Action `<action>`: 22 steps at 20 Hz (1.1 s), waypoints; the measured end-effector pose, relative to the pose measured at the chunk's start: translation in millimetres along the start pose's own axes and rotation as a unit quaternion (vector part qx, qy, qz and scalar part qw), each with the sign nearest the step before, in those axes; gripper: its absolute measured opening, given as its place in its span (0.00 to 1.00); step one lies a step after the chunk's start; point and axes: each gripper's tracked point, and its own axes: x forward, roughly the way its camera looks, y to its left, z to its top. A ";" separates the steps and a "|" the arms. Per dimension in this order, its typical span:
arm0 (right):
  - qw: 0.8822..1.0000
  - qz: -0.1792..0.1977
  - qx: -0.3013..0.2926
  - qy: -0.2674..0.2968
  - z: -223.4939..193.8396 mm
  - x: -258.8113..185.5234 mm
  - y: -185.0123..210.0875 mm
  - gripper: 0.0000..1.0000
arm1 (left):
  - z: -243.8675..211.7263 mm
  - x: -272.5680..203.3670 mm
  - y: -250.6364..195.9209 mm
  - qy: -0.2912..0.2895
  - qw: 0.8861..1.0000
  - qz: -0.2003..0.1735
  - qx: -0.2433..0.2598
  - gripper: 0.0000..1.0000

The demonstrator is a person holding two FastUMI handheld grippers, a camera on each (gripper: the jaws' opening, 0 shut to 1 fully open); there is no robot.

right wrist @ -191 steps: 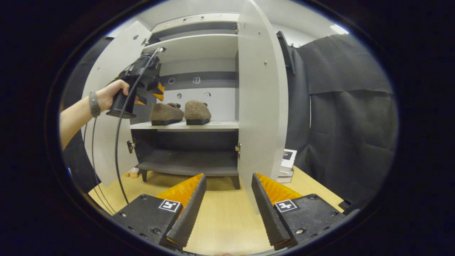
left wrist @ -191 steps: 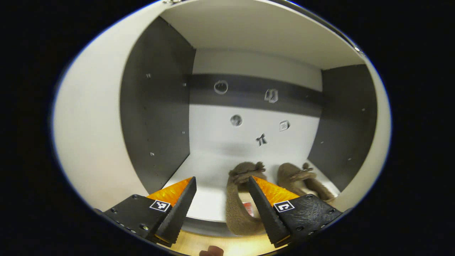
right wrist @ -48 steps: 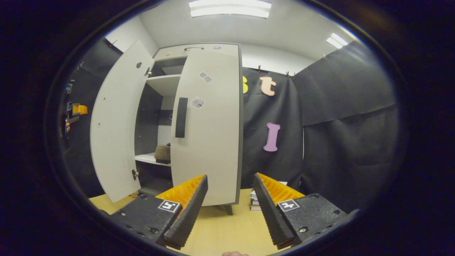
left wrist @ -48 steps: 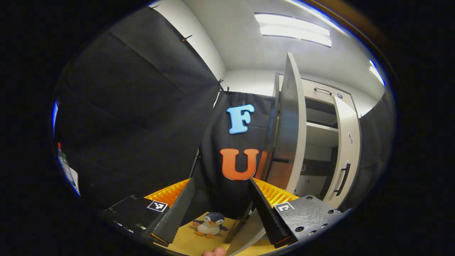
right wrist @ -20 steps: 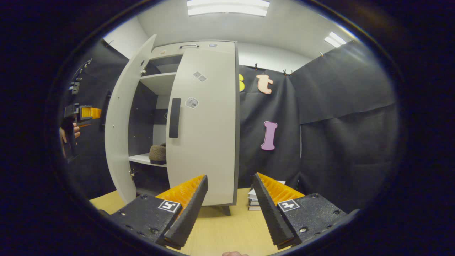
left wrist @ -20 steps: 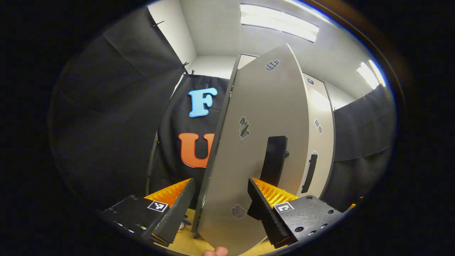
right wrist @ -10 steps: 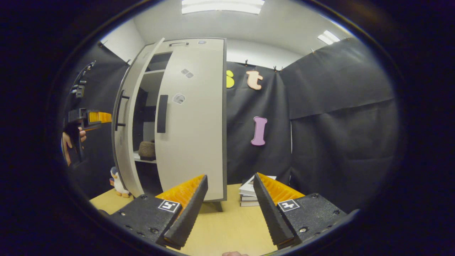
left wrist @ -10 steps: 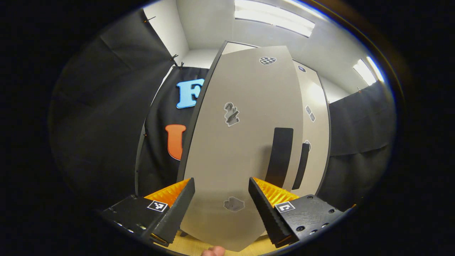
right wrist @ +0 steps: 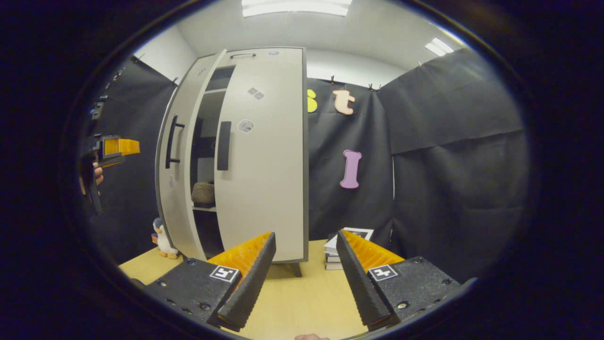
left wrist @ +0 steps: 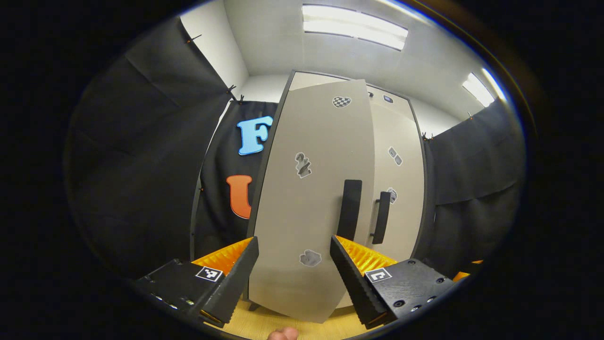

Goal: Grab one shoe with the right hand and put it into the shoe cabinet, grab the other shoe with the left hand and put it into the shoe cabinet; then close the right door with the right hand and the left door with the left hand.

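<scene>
Left door (right wrist: 175, 156) stands ajar, a narrow gap beside the shut right door (right wrist: 264, 156); one shoe (right wrist: 204, 192) on the shelf inside. Left tool (left wrist: 293, 271), open and empty, faces the door panel directly; right tool (right wrist: 304, 269) open, empty, well apart.

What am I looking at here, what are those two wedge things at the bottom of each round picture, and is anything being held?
These are two handheld grippers, one in each of a person's hands, each carrying a fisheye camera that looks along its own two fingers. The wedges at the bottom are those fingers. The left gripper faces the left door of a shoe cabinet; that door is nearly shut. The right gripper looks from farther back: the right door is closed and a gap remains beside it, where a brown shoe sits on a shelf. At that view's left edge, a hand holds the other gripper. On the wooden floor are a toy penguin and a stack of books. Both grippers are open and hold nothing.
</scene>
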 end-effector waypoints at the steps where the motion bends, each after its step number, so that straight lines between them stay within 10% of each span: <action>1: 1.000 0.005 0.000 0.002 -1.1 -1.4 2.8 0.86 | -6.3 -7.6 -4.5 0.003 1.000 -0.001 0.006 0.93; 22: 0.999 0.041 0.022 0.000 -12.6 -19.1 17.7 0.87 | -81.2 -92.5 -46.9 0.047 0.999 -0.013 0.005 0.95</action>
